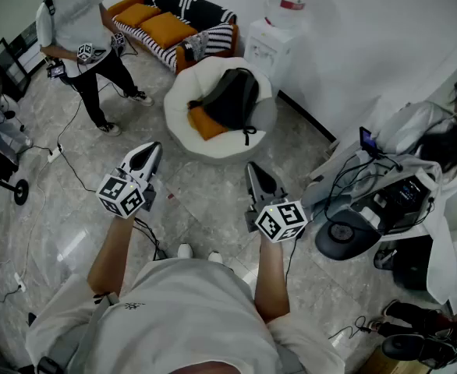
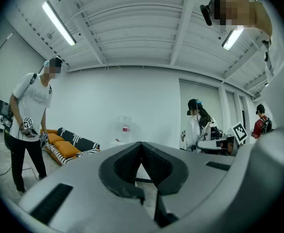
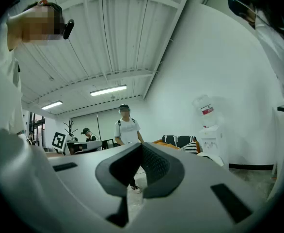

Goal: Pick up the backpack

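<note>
A black backpack (image 1: 232, 97) lies on a round white chair (image 1: 183, 93) beside an orange cushion (image 1: 205, 122), ahead of me in the head view. My left gripper (image 1: 152, 153) is held level over the grey floor, short of the chair, jaws shut and empty. My right gripper (image 1: 254, 170) hangs beside it to the right, also shut with nothing between its fingers. In the left gripper view the tips (image 2: 141, 144) meet, and in the right gripper view the tips (image 3: 142, 145) meet too. The backpack shows in neither gripper view.
A striped sofa with orange cushions (image 1: 170, 23) and a water dispenser (image 1: 279, 29) stand by the far wall. A person (image 1: 80, 37) holding grippers stands at the far left. A desk with cables and a seated person (image 1: 416, 154) fills the right. Cables (image 1: 72, 170) trail over the floor.
</note>
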Demonstrator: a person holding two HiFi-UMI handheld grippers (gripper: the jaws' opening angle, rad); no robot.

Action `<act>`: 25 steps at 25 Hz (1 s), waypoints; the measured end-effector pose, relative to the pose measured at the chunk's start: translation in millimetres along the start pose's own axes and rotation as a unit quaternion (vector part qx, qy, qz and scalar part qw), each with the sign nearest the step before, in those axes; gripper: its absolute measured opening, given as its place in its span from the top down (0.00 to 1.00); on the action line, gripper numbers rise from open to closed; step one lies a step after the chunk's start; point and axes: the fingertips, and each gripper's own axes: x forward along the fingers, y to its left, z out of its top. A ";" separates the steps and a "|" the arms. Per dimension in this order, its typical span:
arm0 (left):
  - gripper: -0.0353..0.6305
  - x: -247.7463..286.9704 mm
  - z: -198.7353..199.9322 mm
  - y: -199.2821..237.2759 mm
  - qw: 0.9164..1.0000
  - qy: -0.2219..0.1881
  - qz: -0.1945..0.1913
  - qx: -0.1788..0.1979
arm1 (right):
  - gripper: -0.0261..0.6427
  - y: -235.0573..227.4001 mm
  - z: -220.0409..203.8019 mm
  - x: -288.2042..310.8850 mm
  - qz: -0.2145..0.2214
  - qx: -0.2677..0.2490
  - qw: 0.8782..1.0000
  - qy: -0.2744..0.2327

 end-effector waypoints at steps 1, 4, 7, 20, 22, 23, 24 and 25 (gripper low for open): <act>0.94 -3.6 1.1 1.5 1.000 -0.002 0.000 -0.001 | 0.95 3.5 0.0 -0.3 -0.001 -0.002 1.000 0.000; 0.94 -12.4 2.4 7.4 1.000 -0.005 0.000 -0.003 | 0.95 11.9 -1.8 0.6 -0.003 -0.005 1.000 0.000; 0.94 -19.5 1.6 12.8 1.000 -0.007 -0.001 -0.001 | 0.95 19.0 -6.8 1.8 -0.005 -0.006 1.000 0.003; 0.94 -49.8 0.7 43.4 0.999 -0.025 -0.030 0.000 | 0.95 58.6 -27.3 14.2 -0.016 0.005 1.000 -0.004; 0.94 -38.8 1.6 49.2 0.999 -0.020 -0.033 0.005 | 0.95 50.2 -26.5 23.9 -0.019 0.008 1.000 -0.001; 0.94 -30.9 2.8 54.3 0.999 -0.016 -0.034 0.007 | 0.95 44.5 -24.9 31.4 -0.021 0.011 1.000 0.002; 0.94 -23.7 3.6 60.0 0.999 -0.012 -0.033 0.006 | 0.95 39.4 -24.0 38.8 -0.022 0.015 1.000 0.005; 0.94 -18.2 3.7 65.1 0.999 -0.009 -0.033 0.004 | 0.95 35.6 -23.7 44.9 -0.023 0.017 1.000 0.008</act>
